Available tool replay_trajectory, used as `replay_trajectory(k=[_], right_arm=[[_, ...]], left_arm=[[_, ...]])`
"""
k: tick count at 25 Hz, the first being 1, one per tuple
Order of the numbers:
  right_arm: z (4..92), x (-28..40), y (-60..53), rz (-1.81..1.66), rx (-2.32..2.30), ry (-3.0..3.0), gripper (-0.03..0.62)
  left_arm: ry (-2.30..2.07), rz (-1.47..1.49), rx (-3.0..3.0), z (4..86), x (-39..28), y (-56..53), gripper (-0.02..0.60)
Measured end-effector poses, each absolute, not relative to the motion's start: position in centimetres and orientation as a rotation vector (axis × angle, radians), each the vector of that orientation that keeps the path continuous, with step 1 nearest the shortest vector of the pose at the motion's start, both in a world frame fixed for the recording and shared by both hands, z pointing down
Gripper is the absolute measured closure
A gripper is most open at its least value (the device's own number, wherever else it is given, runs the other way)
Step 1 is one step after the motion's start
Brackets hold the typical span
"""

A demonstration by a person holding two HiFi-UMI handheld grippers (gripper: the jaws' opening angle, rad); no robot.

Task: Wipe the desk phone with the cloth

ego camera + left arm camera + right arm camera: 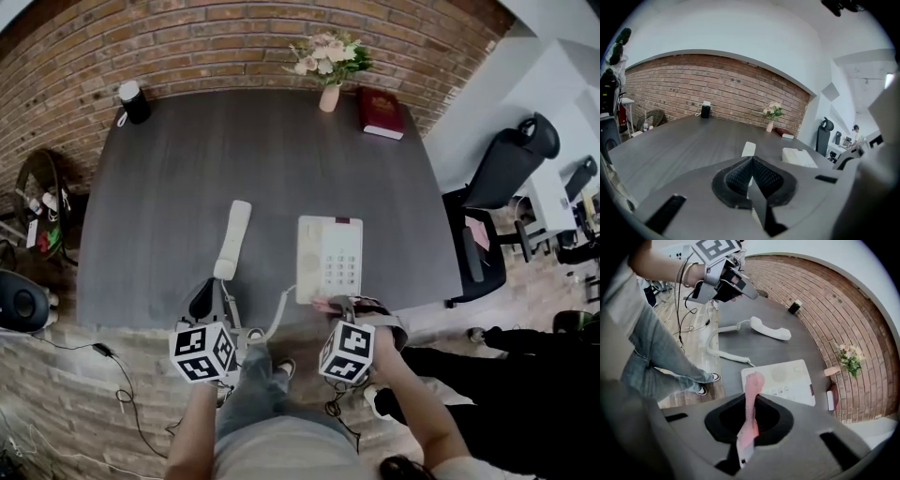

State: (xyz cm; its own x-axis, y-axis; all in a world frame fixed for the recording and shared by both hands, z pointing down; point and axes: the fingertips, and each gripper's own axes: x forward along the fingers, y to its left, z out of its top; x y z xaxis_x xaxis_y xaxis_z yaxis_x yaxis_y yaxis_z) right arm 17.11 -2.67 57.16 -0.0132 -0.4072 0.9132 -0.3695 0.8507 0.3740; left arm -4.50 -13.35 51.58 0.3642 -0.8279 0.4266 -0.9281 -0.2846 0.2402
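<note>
worktop (281, 169): dark, set against a brick wall; a vase of flowers (329, 94) and a red book (381, 112) stand near its far edge
desk phone (329, 258): white base near the front edge, right of centre
handset (232, 239): lies on the worktop left of the base, joined to it by a coiled cord (279, 314)
left claw (752, 161): pressed together with nothing in it, near the handset's near end
right claw (345, 305): pinching the cloth (750, 404), at the phone's near edge
cloth: pink, sticks out from between the jaws toward the phone
</note>
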Motion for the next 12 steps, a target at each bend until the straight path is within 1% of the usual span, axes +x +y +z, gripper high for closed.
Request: replay_trajectory(k=[12], right_arm=[[52.7,22.3,-10.6,-0.074,0.764,-1.57,0.571]], left_arm=[[-1.507,0.325,2.231,50.4,-3.1,-17.6,0.577]])
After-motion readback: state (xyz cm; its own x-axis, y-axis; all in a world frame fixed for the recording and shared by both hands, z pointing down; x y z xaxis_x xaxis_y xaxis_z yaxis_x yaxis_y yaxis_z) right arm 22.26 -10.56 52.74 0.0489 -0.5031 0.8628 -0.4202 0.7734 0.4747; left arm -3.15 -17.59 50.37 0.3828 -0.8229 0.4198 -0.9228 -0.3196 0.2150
